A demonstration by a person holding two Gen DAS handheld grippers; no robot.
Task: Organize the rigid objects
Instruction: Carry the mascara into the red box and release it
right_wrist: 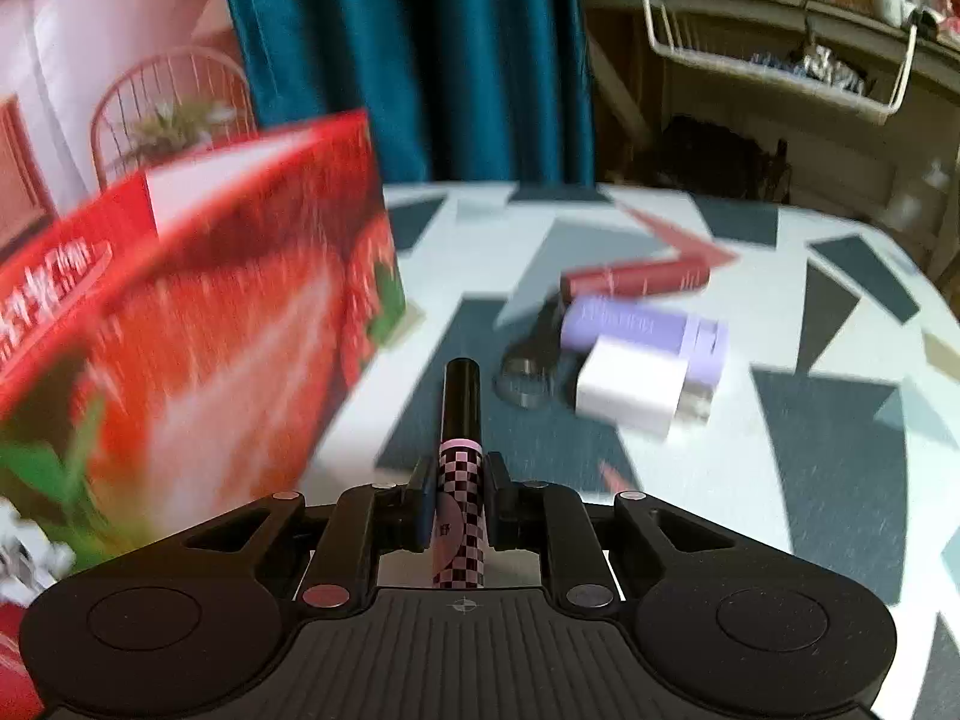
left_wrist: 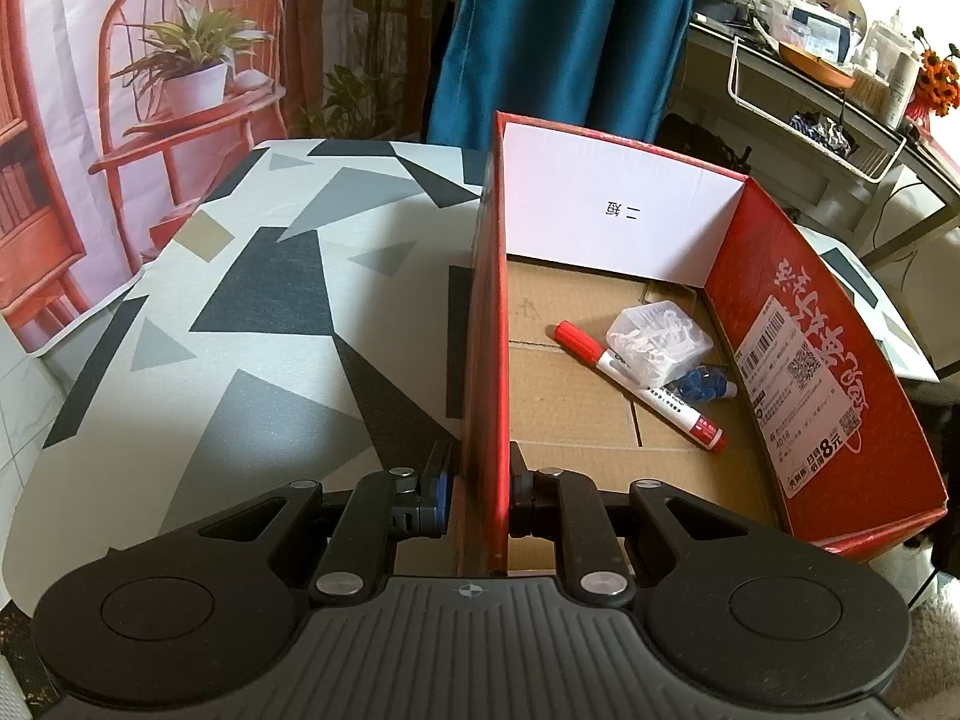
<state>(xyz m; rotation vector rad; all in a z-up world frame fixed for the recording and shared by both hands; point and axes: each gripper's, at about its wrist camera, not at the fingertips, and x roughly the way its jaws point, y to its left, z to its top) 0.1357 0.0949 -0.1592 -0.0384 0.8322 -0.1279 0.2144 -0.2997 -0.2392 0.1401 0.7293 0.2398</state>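
My left gripper (left_wrist: 480, 483) is shut on the left wall of the red cardboard box (left_wrist: 485, 330), one finger outside and one inside. In the box lie a red marker (left_wrist: 637, 383), a clear plastic case (left_wrist: 659, 337) and a small blue item (left_wrist: 703, 385). My right gripper (right_wrist: 459, 495) is shut on a pink-and-black checkered pen with a black cap (right_wrist: 461, 456), held above the table, right of the box (right_wrist: 198, 324). On the table beyond lie a dark red tube (right_wrist: 636, 277), a purple box (right_wrist: 645, 330), a white block (right_wrist: 630, 387) and a dark ring-shaped piece (right_wrist: 525, 375).
The table (left_wrist: 240, 312) has a grey, black and white geometric cloth. A blue curtain (left_wrist: 558, 30) hangs behind. A cluttered shelf with a white wire basket (left_wrist: 822, 120) stands at the right. The right wrist view is motion-blurred.
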